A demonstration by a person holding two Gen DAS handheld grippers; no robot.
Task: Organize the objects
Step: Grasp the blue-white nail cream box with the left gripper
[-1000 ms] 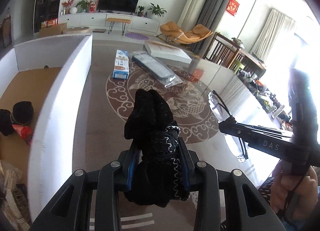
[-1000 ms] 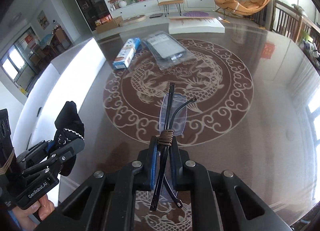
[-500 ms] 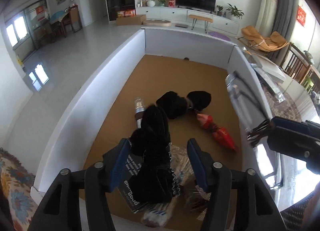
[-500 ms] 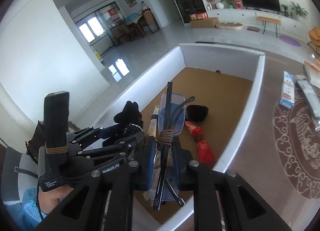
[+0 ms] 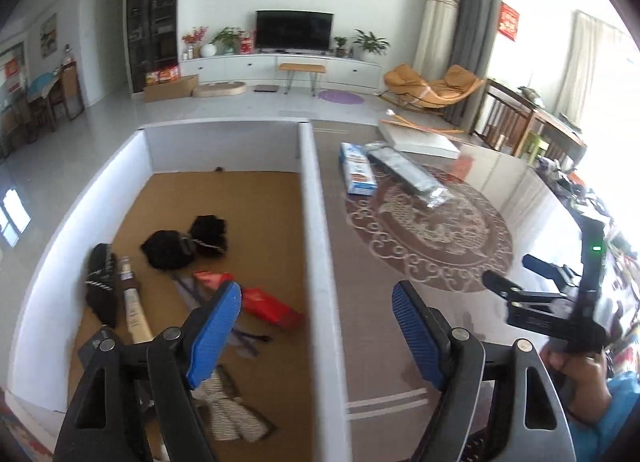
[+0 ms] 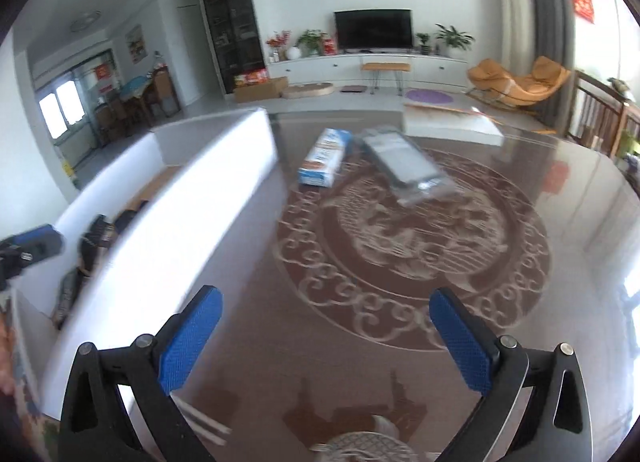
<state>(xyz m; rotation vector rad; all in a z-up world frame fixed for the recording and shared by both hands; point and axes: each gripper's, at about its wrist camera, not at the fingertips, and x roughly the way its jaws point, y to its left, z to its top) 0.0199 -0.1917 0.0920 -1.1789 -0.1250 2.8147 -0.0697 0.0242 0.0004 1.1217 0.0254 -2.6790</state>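
Observation:
A white-walled box [image 5: 316, 230] with a brown floor stands left of the table. In it lie black socks [image 5: 186, 242], another black sock [image 5: 102, 288], a bottle [image 5: 132, 306], a red packet [image 5: 268, 304] and glasses [image 5: 244, 336]. My left gripper [image 5: 316, 326] is open and empty, straddling the box's right wall. My right gripper [image 6: 326, 336] is open and empty above the table; it also shows in the left wrist view [image 5: 516, 282]. A blue-white carton [image 6: 324, 158] and a clear-wrapped flat pack [image 6: 412, 166] lie on the table.
The glossy brown table [image 6: 400, 262] has a round dragon pattern. A white flat box [image 6: 452, 124] lies at its far edge. The box's white wall [image 6: 180, 230] runs along the table's left side. A patterned cloth [image 5: 232, 418] lies in the box's near corner.
Both grippers have opened and let go: the black sock and the glasses now lie in the box. Both grippers have swung right, from over the box toward the table.

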